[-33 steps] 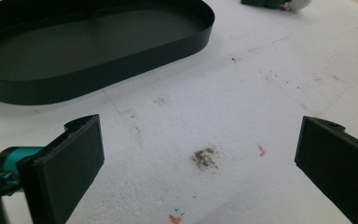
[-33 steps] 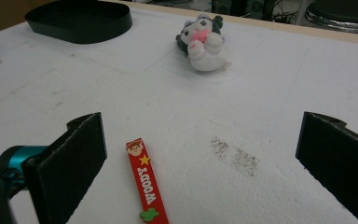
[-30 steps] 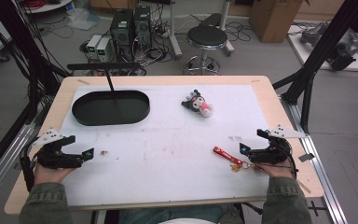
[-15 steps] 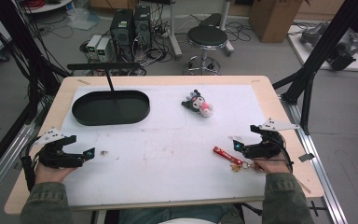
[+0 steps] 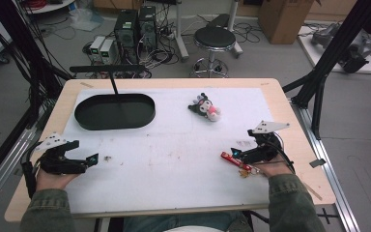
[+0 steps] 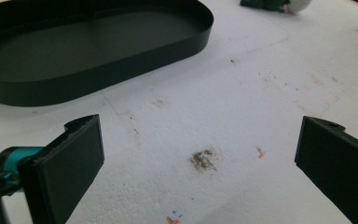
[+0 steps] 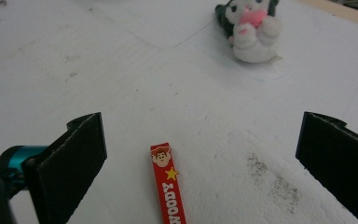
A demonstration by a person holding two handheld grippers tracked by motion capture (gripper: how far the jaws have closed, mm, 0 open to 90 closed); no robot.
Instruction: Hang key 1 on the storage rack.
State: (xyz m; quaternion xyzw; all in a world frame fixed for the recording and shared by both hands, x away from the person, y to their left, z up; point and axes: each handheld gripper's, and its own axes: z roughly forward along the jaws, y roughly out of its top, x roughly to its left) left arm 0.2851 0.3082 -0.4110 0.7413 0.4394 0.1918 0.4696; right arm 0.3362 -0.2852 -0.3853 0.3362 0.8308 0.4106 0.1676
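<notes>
A red Woody strap (image 7: 168, 184) lies flat on the white sheet, between and just ahead of my right gripper's (image 7: 205, 142) wide-open jaws. In the high view the right gripper (image 5: 236, 153) hovers at the strap's (image 5: 230, 157) left end, near the front right of the table. A small black, white and pink plush toy (image 5: 205, 107) lies farther back; the right gripper view also has the plush toy (image 7: 253, 29). My left gripper (image 5: 88, 161) rests open at the front left, holding nothing. The left gripper (image 6: 200, 144) faces bare sheet in front of the black oval tray (image 6: 121, 70).
The black oval tray (image 5: 145, 118) sits empty at the back left of the white sheet (image 5: 174, 159). A black stand (image 5: 112, 77) rises behind it. Wooden table edges (image 5: 299, 145) frame the sheet. A stool and computers stand on the floor beyond.
My right gripper has slid left, bringing its jaws over the red strap. The left gripper, tray and plush toy have stayed put.
</notes>
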